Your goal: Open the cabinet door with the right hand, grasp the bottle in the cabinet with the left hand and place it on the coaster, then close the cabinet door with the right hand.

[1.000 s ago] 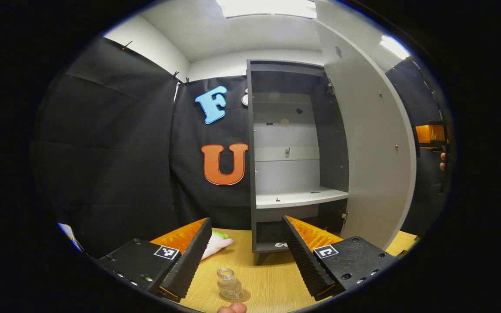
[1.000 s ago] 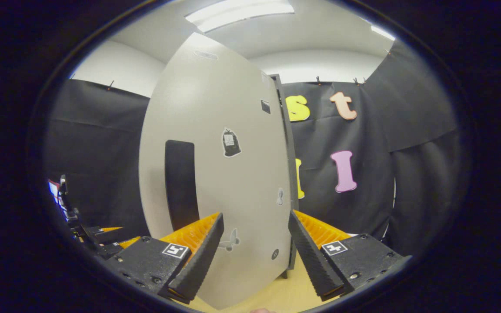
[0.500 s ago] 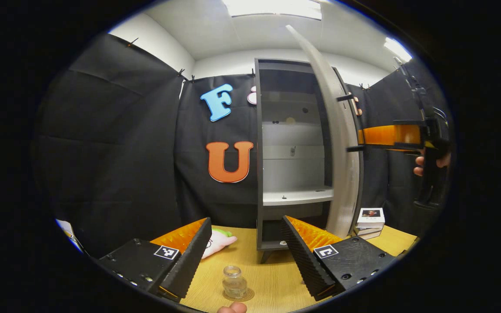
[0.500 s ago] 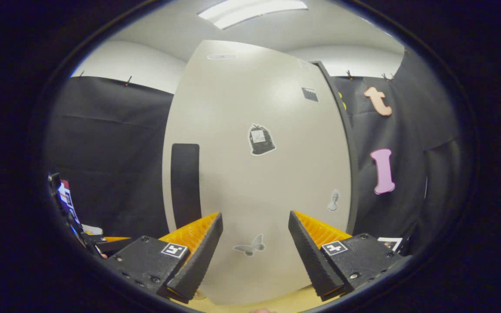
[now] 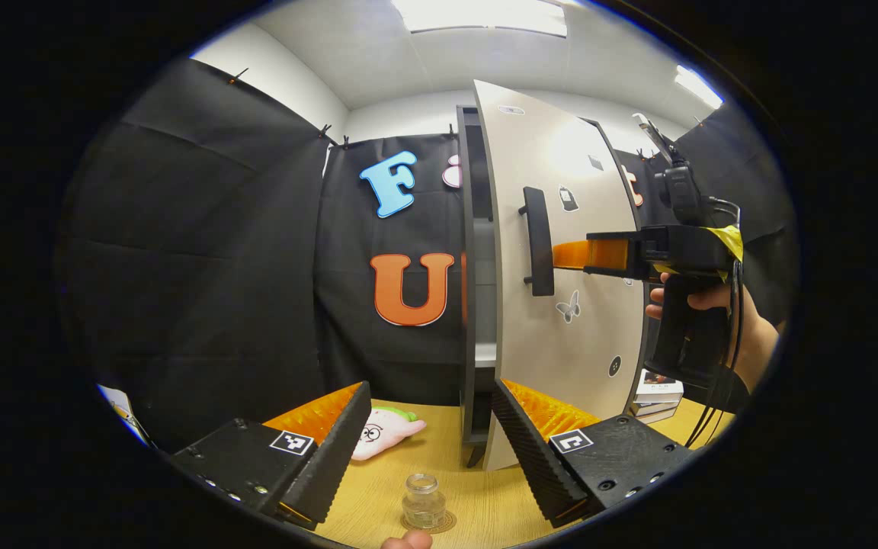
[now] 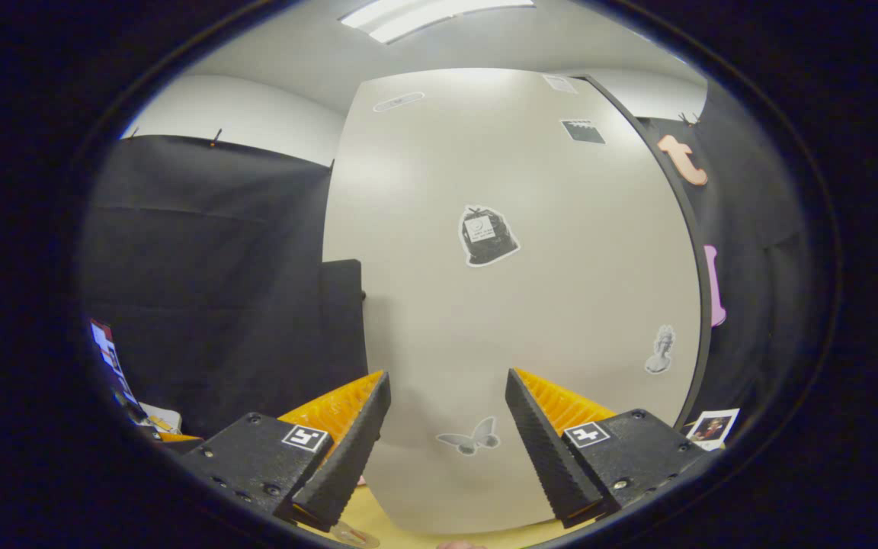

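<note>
Wooden tabletop (image 5: 477,488) w/ black cloth behind. Bottle (image 5: 422,501) upright on coaster (image 5: 445,523), low between left gripper (image 5: 431,438) fingers, not gripped; jaws wide, empty. Cabinet door (image 5: 561,252) nearly shut, narrow gap at frame. Right gripper (image 6: 448,427) jaws wide, empty, fingertips at door face beside handle (image 5: 536,241). Judgement: open/grasp/place done; only final push to close left.
</note>
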Available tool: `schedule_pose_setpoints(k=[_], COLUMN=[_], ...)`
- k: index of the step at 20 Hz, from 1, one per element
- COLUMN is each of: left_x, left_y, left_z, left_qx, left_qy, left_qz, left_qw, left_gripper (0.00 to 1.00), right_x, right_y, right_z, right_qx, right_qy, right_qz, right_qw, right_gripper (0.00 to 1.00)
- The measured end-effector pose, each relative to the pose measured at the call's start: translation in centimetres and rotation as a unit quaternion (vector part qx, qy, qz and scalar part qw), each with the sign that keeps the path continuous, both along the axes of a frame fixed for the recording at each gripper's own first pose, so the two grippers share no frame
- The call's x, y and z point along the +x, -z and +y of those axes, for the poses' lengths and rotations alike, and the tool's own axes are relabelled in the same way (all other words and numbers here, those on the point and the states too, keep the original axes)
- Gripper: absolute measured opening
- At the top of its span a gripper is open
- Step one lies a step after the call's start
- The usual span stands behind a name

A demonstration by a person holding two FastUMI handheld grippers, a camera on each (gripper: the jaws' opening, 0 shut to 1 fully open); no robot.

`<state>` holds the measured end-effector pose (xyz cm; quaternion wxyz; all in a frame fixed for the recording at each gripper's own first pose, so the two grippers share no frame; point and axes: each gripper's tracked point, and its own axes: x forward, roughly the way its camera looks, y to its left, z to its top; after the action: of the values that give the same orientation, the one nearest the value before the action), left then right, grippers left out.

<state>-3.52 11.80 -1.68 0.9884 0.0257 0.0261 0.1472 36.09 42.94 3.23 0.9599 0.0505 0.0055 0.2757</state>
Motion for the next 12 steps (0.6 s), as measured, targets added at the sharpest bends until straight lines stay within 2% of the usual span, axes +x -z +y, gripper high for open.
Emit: schedule_pose_setpoints(k=[1, 2, 5, 6, 12], left_x=[0.0, 0.0, 0.0, 0.0, 0.6], left_y=[0.0, 0.1, 0.2, 0.0, -0.5], left_z=[0.1, 0.0, -0.4, -0.6, -3.4], left_qx=[0.000, -0.001, -0.001, 0.001, 0.000], left_qy=[-0.001, -0.001, 0.004, 0.006, 0.039], left_qz=[0.000, 0.002, 0.000, -0.006, -0.008], left_qw=[1.000, 1.000, 1.000, 1.000, 0.999], left_gripper=[0.96, 0.96, 0.96, 0.96, 0.96], right_x=[-0.2, -0.6, -2.8, -3.7, -9.6], right_y=[-0.3, -0.5, -0.4, 0.0, 1.5], right_z=[-0.6, -1.2, -2.9, -3.9, -11.3], right_qx=[0.001, 0.000, -0.008, -0.013, -0.029], right_qy=[0.009, 0.015, 0.024, 0.030, 0.096], right_qz=[-0.003, -0.007, -0.019, -0.020, -0.024], right_qw=[1.000, 1.000, 1.000, 0.999, 0.995], right_gripper=[0.98, 0.94, 0.94, 0.98, 0.99])
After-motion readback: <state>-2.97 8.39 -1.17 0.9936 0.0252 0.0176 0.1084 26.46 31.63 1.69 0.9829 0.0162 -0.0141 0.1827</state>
